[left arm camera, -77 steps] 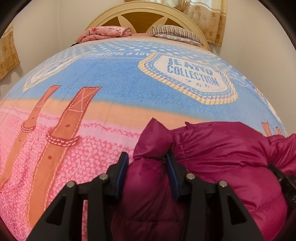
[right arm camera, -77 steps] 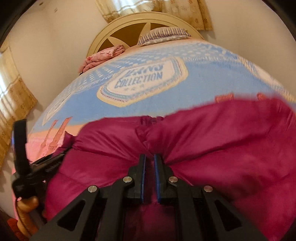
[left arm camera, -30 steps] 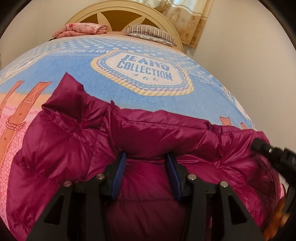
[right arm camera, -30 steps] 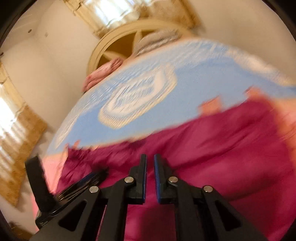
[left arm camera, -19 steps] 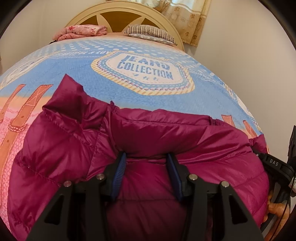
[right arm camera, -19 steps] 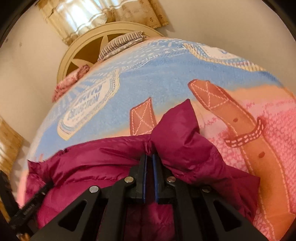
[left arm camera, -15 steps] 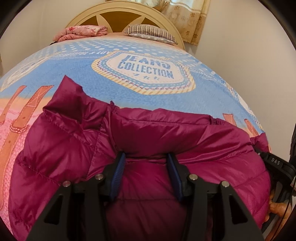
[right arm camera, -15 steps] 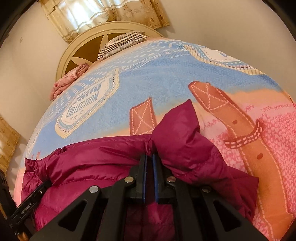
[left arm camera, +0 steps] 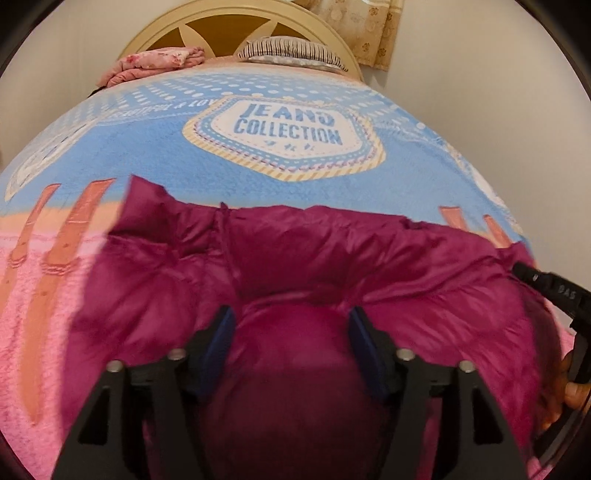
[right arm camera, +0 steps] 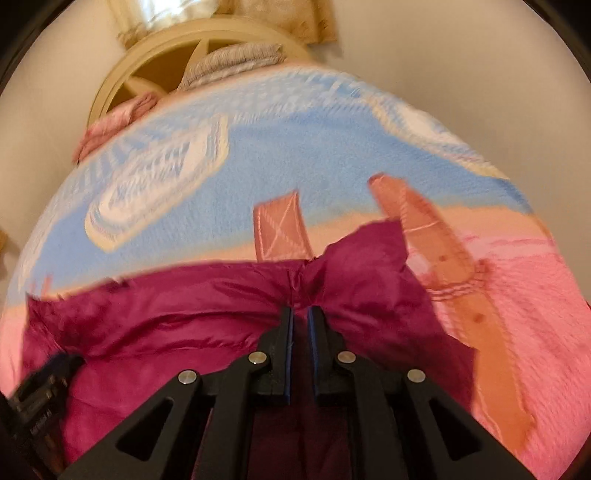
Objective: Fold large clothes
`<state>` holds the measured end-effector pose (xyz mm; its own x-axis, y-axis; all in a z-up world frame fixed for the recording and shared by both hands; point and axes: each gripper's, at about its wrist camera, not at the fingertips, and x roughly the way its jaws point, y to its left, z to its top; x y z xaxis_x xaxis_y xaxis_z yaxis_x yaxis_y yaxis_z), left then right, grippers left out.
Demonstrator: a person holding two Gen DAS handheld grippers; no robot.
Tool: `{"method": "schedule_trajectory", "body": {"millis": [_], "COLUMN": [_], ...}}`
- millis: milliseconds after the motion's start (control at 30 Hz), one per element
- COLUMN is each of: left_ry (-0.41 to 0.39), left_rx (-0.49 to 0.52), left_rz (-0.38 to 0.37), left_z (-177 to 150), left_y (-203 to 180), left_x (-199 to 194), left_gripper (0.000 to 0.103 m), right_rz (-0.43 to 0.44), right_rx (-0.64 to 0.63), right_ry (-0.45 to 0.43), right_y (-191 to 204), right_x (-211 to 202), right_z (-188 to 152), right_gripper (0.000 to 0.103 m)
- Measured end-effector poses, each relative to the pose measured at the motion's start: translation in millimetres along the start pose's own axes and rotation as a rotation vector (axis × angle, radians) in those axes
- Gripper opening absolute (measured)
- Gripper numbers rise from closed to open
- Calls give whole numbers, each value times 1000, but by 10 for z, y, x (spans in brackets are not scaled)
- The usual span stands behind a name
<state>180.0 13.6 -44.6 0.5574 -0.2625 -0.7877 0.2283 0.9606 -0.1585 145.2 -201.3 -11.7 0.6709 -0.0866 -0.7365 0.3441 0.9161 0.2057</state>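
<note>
A magenta puffer jacket (left arm camera: 332, 251) lies bunched on the bed's blue and pink blanket (left arm camera: 184, 155). My left gripper (left arm camera: 290, 317) is over its middle. Its jaws are opening and stand wide, and a puffed fold bulges up between the blue pads without being squeezed. At the right edge of the left wrist view, the right gripper's body (left arm camera: 550, 291) shows. My right gripper (right arm camera: 300, 310) is shut on a pinch of the jacket (right arm camera: 184, 302) near a corner flap. The right wrist view is blurred, and the left gripper's body (right arm camera: 40, 384) shows at its lower left.
A cream headboard (left arm camera: 229, 33) stands at the far end, with a striped pillow (left arm camera: 291, 51) and a folded pink cloth (left arm camera: 155, 62) in front of it. A wall and a curtain (left arm camera: 369, 29) run along the bed's right side. Blanket (right arm camera: 277, 155) stretches beyond the jacket.
The left jaws have spread much wider, freeing the fold they pinched, and the gripper has lifted a little. The right gripper has shifted while keeping its pinch on the jacket.
</note>
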Motion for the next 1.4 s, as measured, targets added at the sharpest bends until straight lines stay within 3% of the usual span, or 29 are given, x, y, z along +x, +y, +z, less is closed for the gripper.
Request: {"method": "schedule_trajectory", "body": {"millis": [100,200,300,433,600,800,933,1067,1167,1267,1400], "left_ry": [-93,-149,-138,-82,-24,-30,-110,-64,-63,-3,-23], "left_rx": [-51,-127,-162,-174,-209,-209,-262,-311,-344,-453,-461], "left_rz": [-1,-13,18,-24,-61,-85,-157,-160,-256,-462,-430], "left_z": [-101,-274,-411,-546,-597,-675,-908,-934,-867,-871,-899], "left_y": [285,561,698,773,804,838,1034,1170,1145,1120,1060], "left_x": [-408,-629,-630,-519,-360,-463,-772,-644,-602,-494,-492], "left_gripper": [94,97,96,96,97,96,97,97,97,97,95], "right_rz": [109,236,276,277,271,233,230,242,259,265,273], "right_rx": [-20,-54,-108,-136,-118,-180,-185,-175,-163,-159,-153], "right_ry": [-60,-71,-65,-28,39,12,7,6,8,10,11], "right_y": [165,440,793,1076,1106,1161,1162,1141,1108,1103,1099], "right_x": [-400,-624,-649,-499,-101,-58,-56,-71,-77,-77,-64], "right_z": [-205,-541,-833,-1028,-1129,-1204,-1211,-1198,-1196,-1196,-1188], "right_gripper": [8,8,8,7,6,4,4,4,4,4,4]}}
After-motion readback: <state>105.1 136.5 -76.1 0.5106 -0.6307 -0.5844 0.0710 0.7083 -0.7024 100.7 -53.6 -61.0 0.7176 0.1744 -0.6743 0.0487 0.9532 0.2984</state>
